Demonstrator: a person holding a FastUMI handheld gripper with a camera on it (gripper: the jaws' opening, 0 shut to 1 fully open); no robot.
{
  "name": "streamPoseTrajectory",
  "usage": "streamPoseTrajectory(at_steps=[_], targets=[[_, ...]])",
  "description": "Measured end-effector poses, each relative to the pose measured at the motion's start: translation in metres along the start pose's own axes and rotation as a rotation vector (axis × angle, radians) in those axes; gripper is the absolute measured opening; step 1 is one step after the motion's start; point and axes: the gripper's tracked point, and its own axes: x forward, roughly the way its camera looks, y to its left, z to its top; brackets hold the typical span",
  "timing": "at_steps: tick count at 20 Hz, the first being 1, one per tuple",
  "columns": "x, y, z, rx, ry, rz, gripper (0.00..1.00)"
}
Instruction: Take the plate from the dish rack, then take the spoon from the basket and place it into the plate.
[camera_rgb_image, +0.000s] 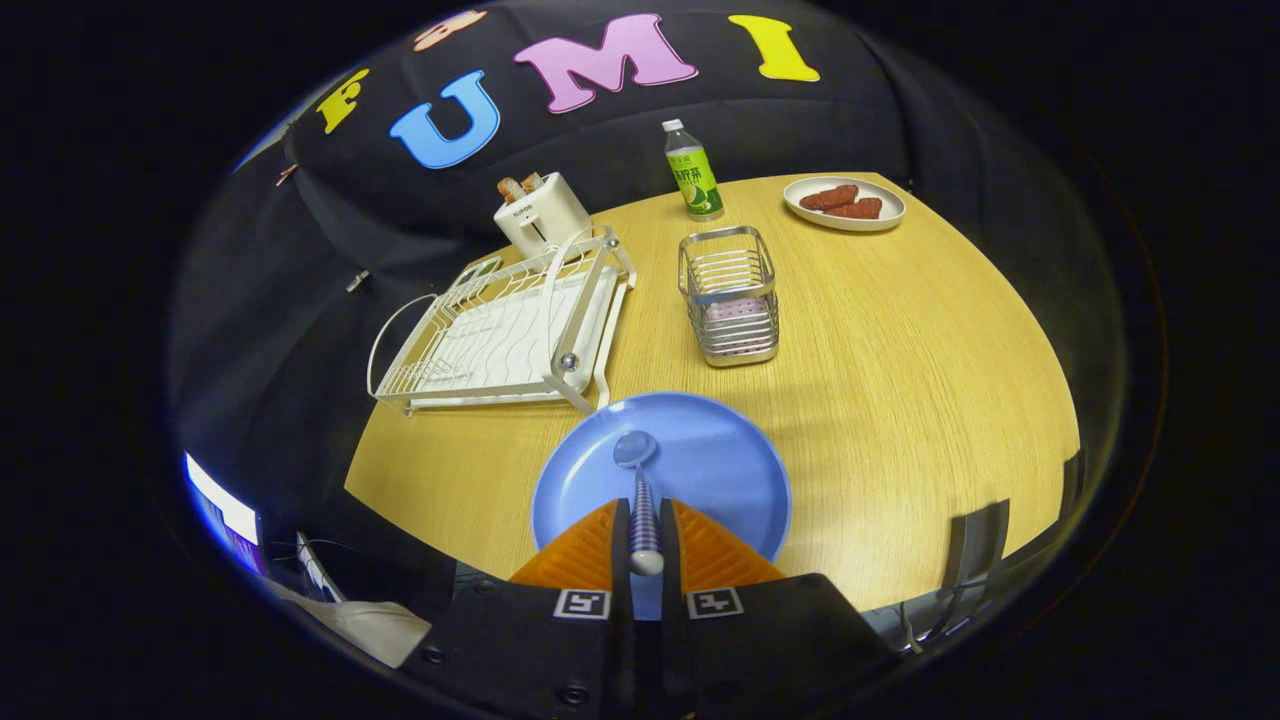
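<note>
A round blue plate (715, 465) lies flat on the wooden table just ahead of my fingers. My gripper (645, 515) is shut on the spoon (637, 455): both fingers press on its striped handle, and its metal bowl points forward above the plate's middle. I cannot tell if the bowl touches the plate. The white dish rack (500, 335) stands beyond the plate to the left with nothing in it. The wire basket (730, 295) stands beyond the plate, a little to the right.
A white toaster (540, 212) with bread stands behind the rack. A green-labelled bottle (693, 172) is at the table's far edge, with a white plate of brown food (845, 203) to its right. Bare table (930, 400) spreads right of the blue plate.
</note>
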Motion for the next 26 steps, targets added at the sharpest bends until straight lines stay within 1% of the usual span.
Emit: streamPoseTrajectory(at_steps=[2,6,8,9,11,13,19,23,26], targets=[[0.006,-0.003,-0.008,0.017,0.018,-0.016,0.14],[0.017,-0.020,-0.030,-0.023,0.078,-0.099,0.20],[0.019,-0.025,-0.034,-0.016,0.086,-0.130,0.33],[0.020,-0.024,-0.033,-0.007,0.081,-0.131,0.52],[0.020,-0.024,-0.029,-0.004,0.067,-0.132,0.81],[0.018,-0.022,-0.024,-0.011,0.054,-0.130,0.99],[0.010,-0.013,0.001,-0.024,0.002,-0.112,0.99],[-0.010,-0.008,0.044,-0.089,-0.096,-0.118,0.99],[-0.032,-0.003,0.087,-0.138,-0.184,-0.114,0.99]])
